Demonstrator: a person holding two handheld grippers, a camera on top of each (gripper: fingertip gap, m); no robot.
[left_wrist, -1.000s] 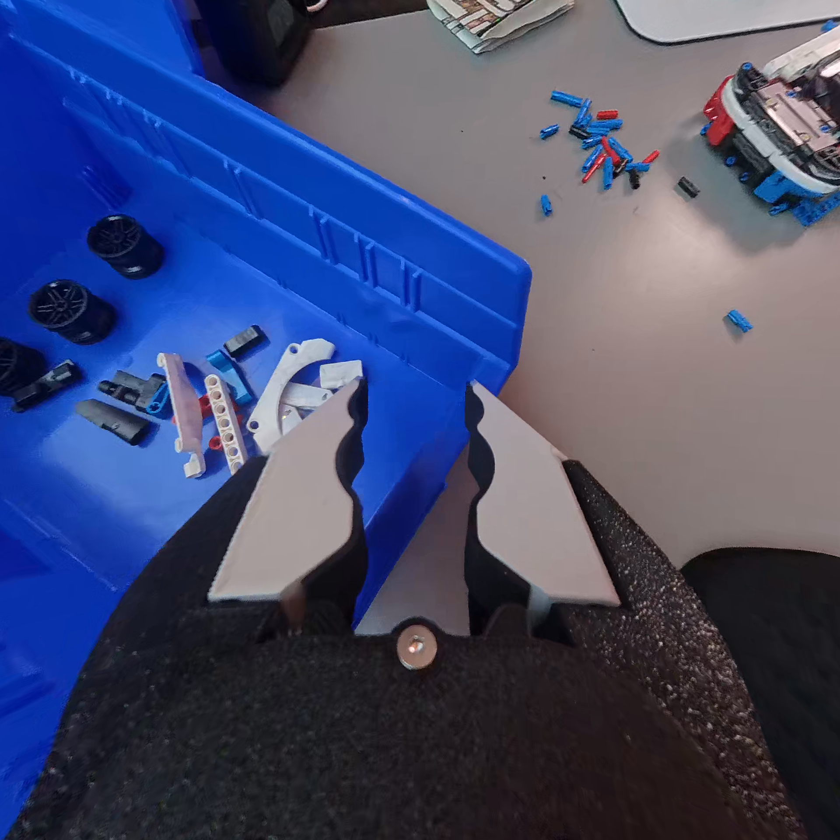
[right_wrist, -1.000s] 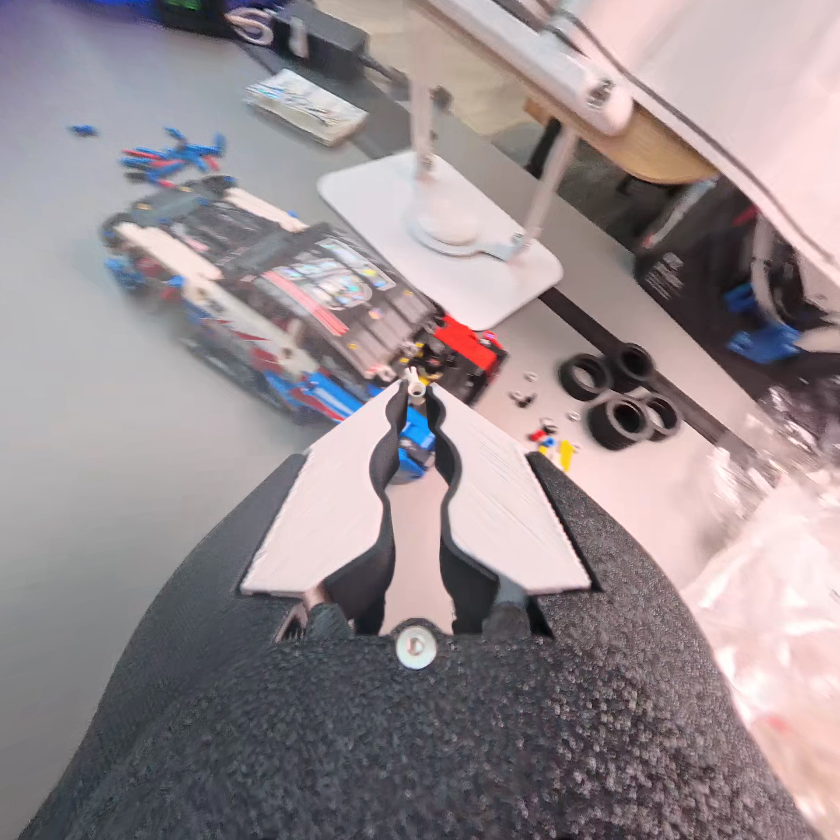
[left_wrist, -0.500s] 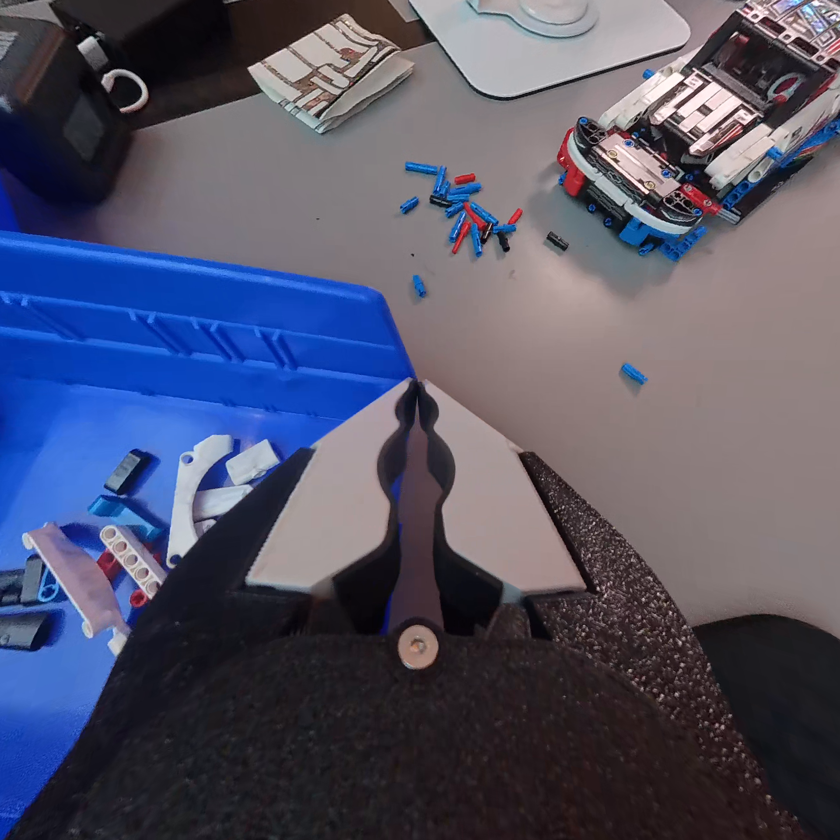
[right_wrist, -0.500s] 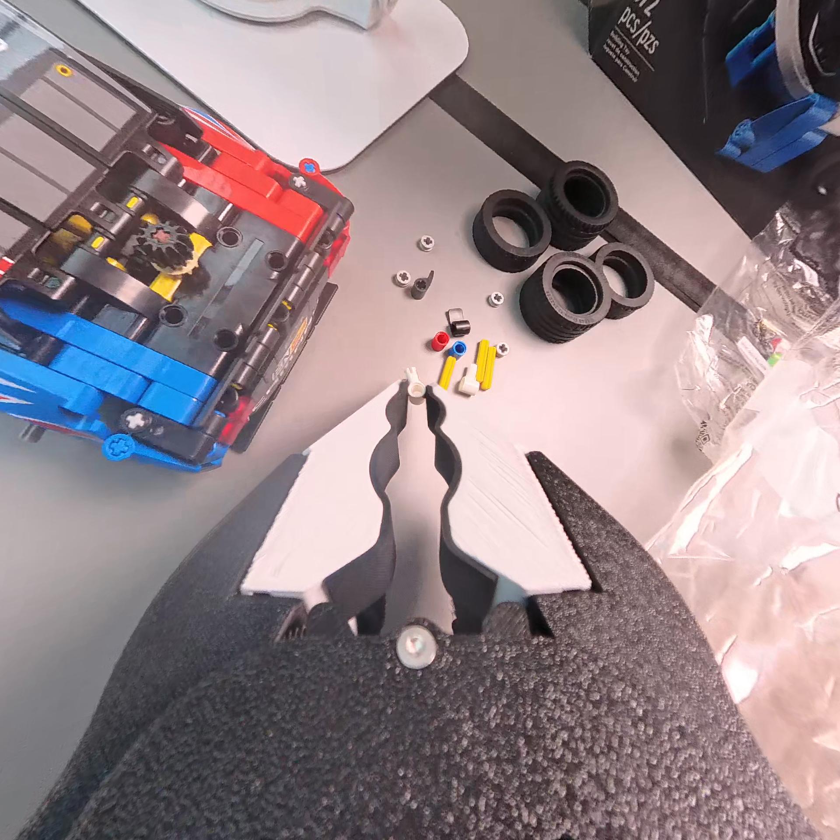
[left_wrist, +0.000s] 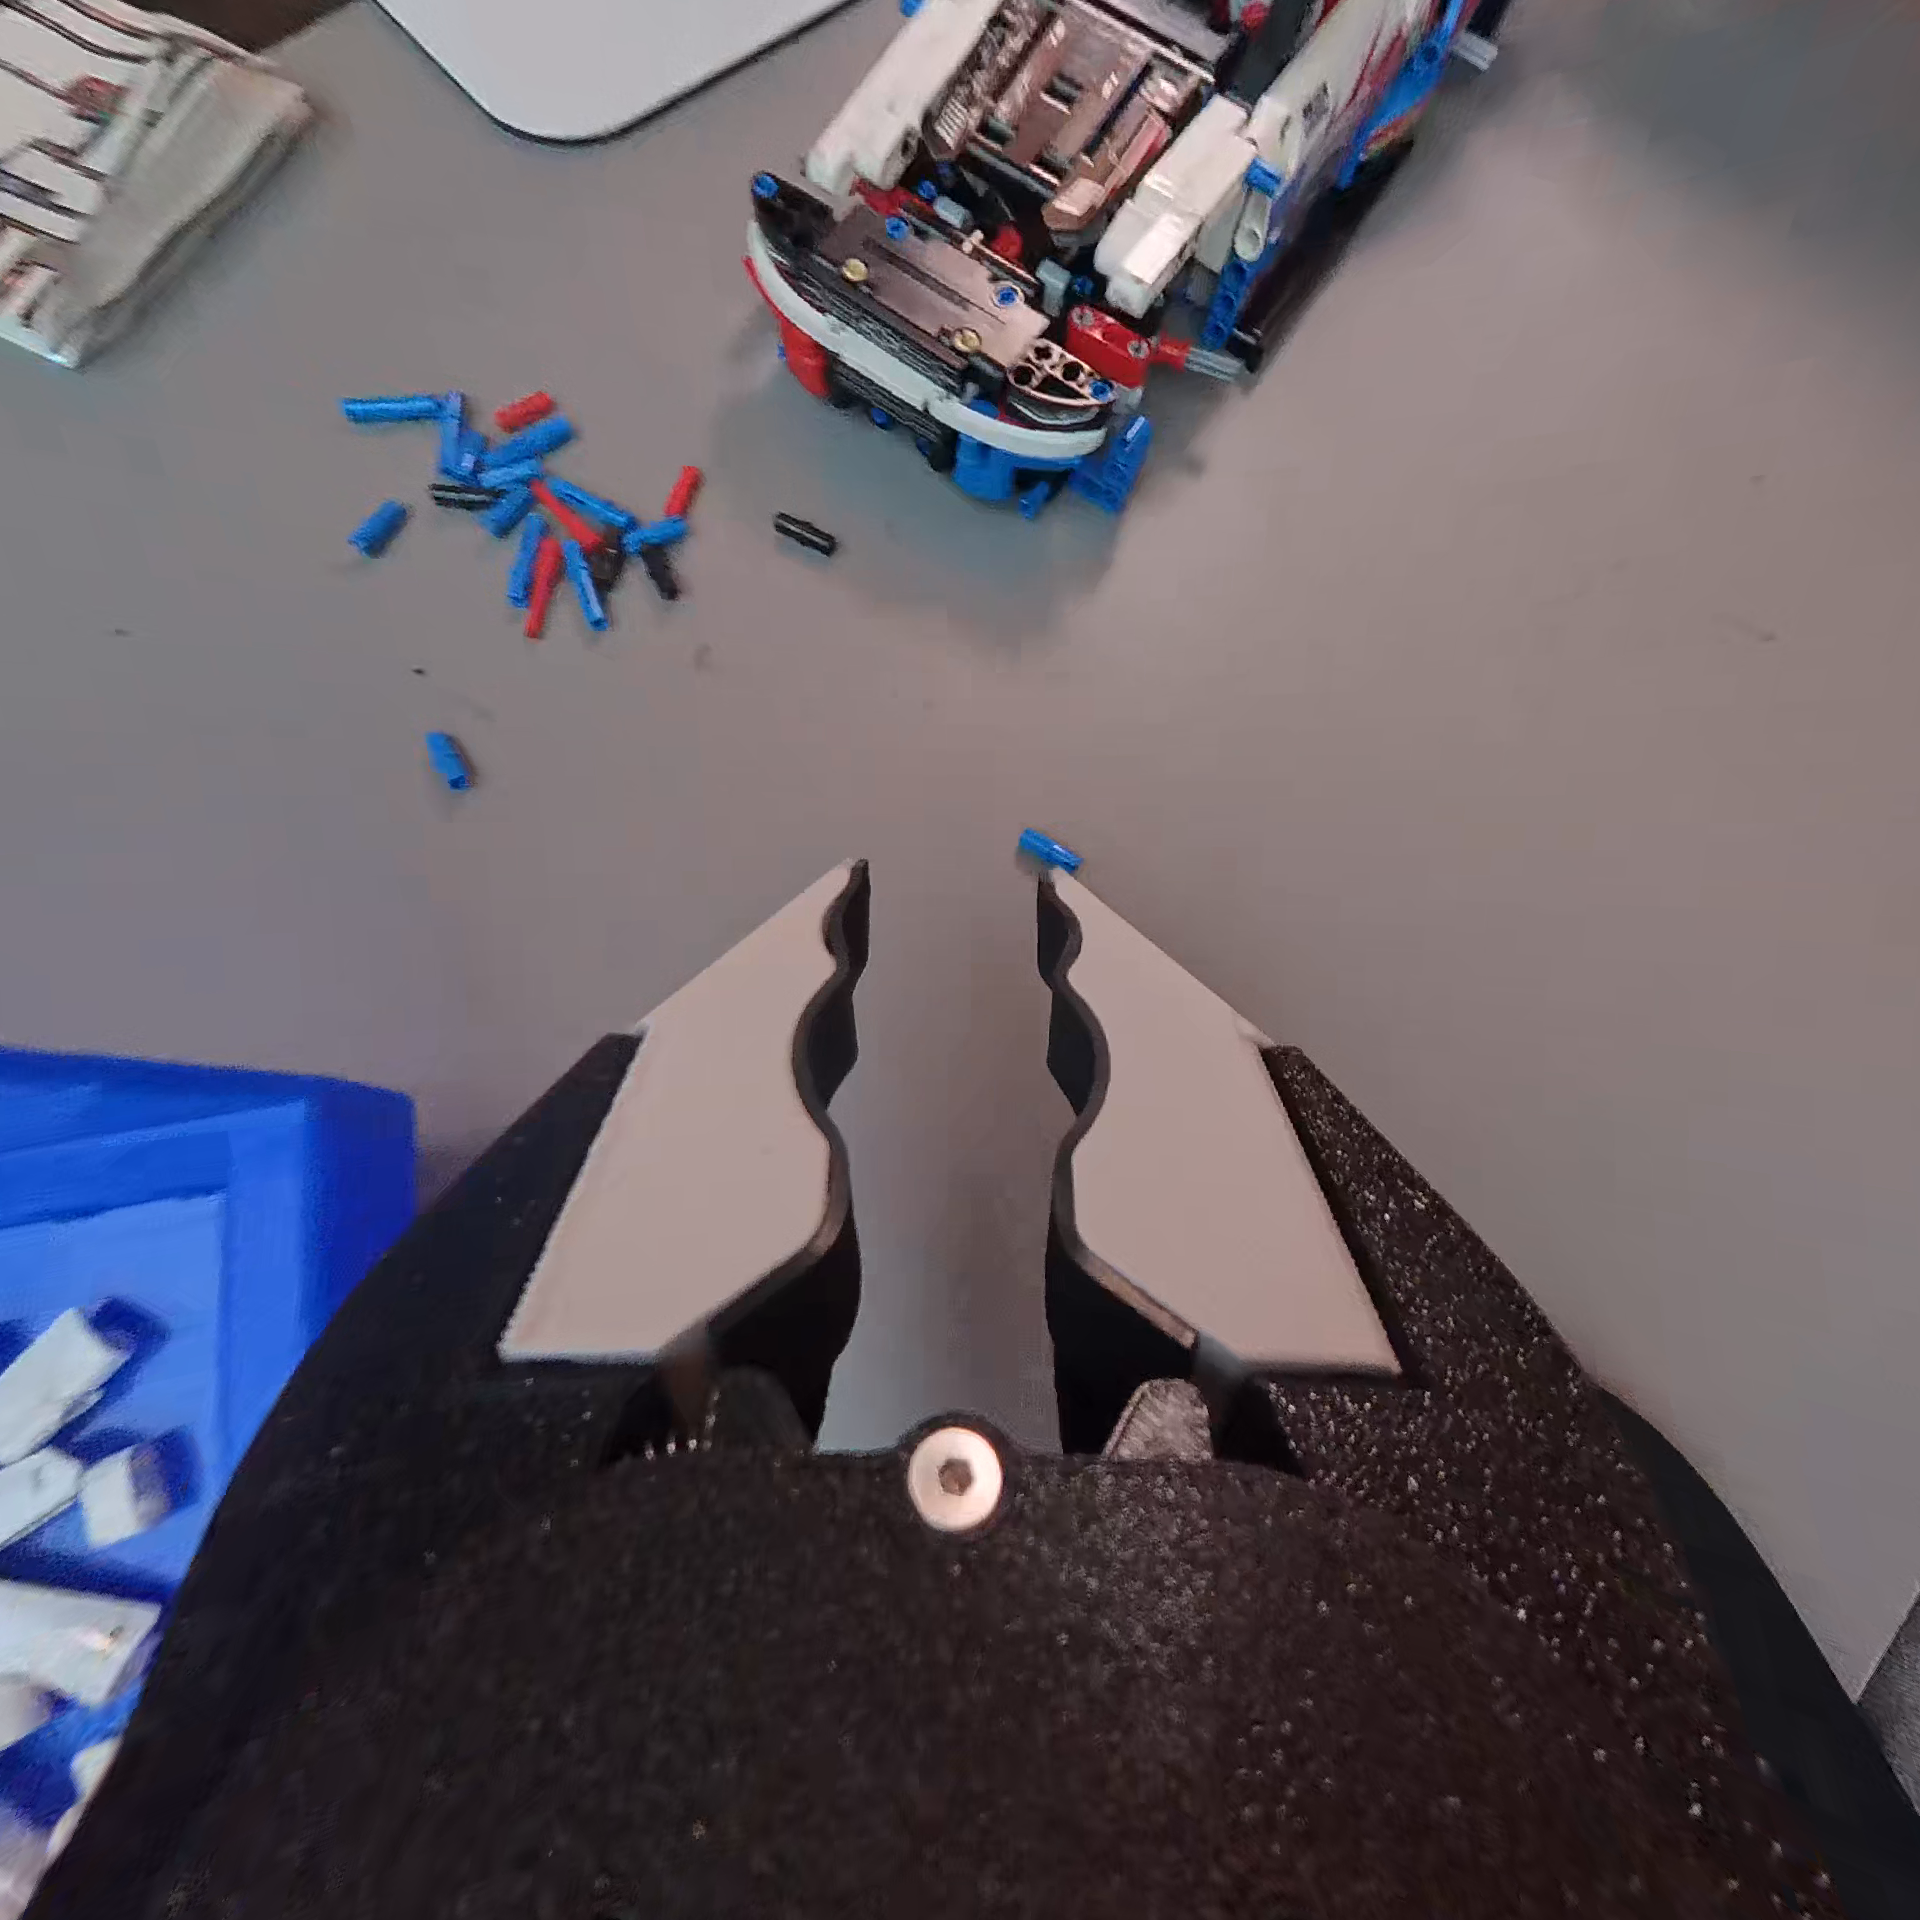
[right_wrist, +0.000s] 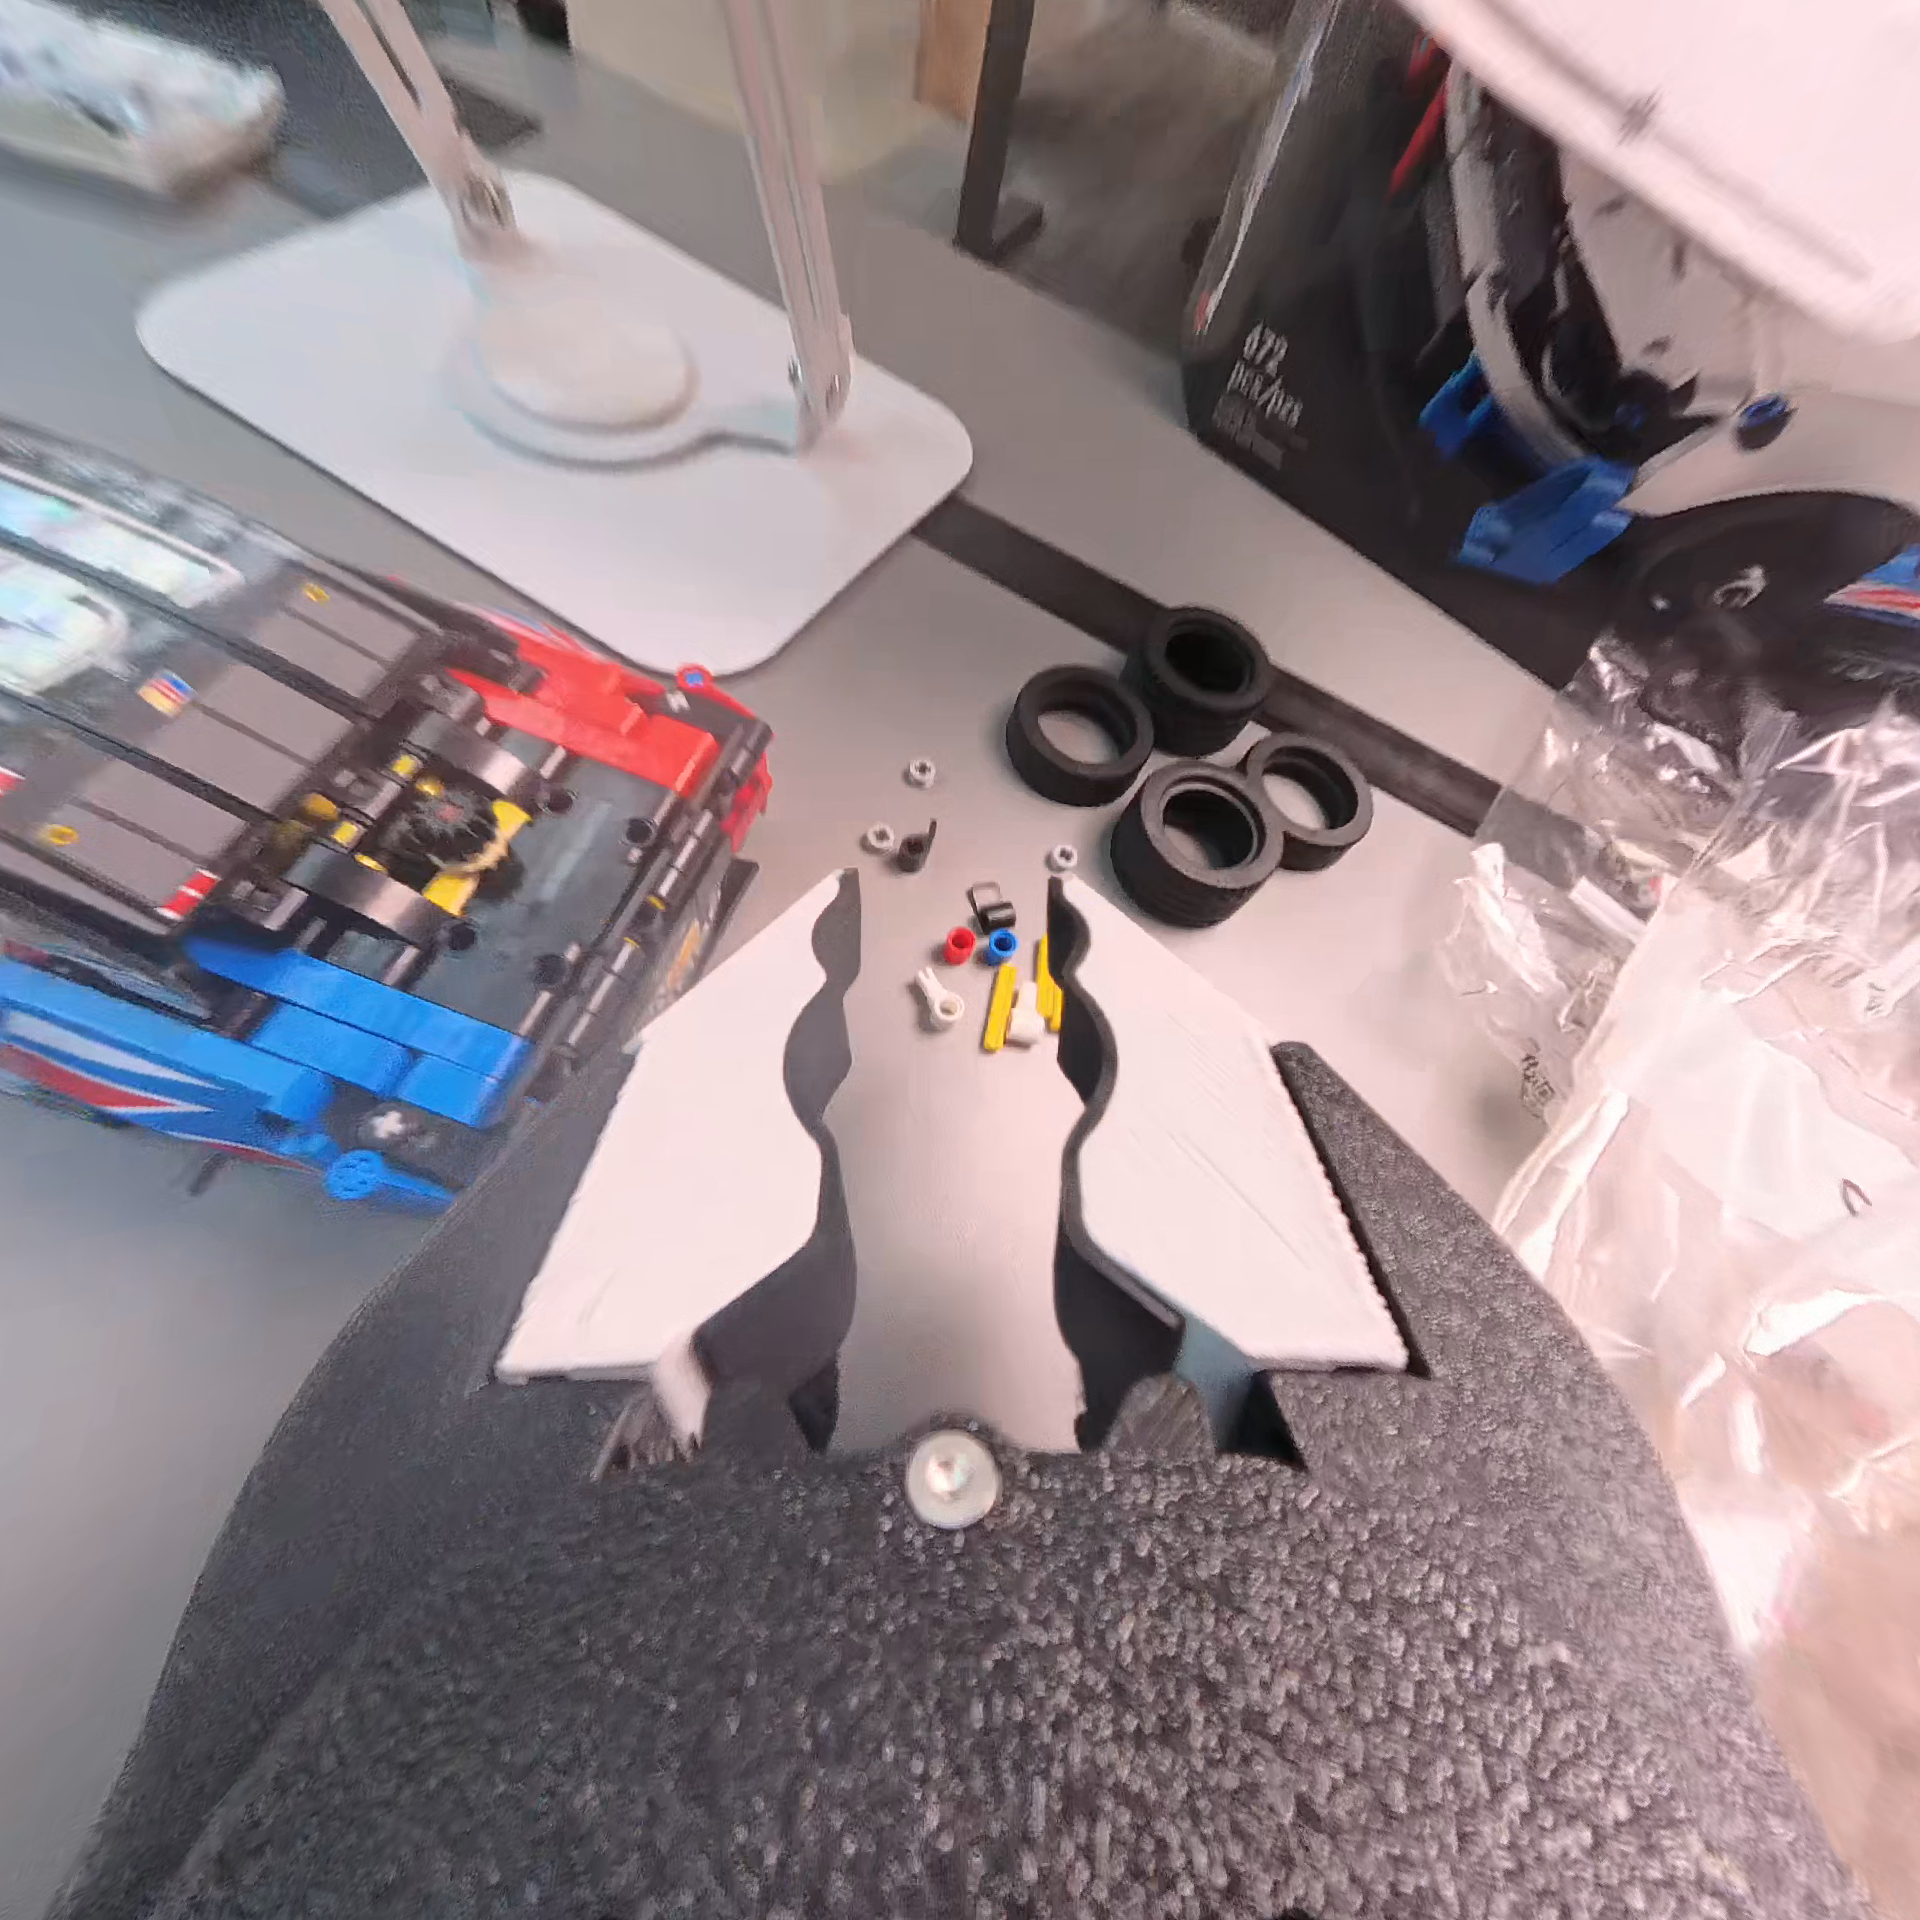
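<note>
The left gripper (left_wrist: 953, 873) is hovering with jaws apart, empty, a lone blue pin (left_wrist: 1049, 849) lying crosswise just beyond its right fingertip. The right gripper (right_wrist: 953, 883) is gaping empty around small loose pieces; beside them four black tyres (right_wrist: 1184, 774) are lying clustered, with two yellow axles (right_wrist: 1001, 1006) pointing lengthwise away.

Blue bin (left_wrist: 208, 1164) cropped, contents blurred

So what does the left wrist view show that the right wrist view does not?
Only the left wrist view: the blue bin, a scatter of blue and red pins, and the open left gripper. Only the right: four black tyres, clear plastic bags, and the open right gripper. Both: the brick-built car on the grey table.
</note>
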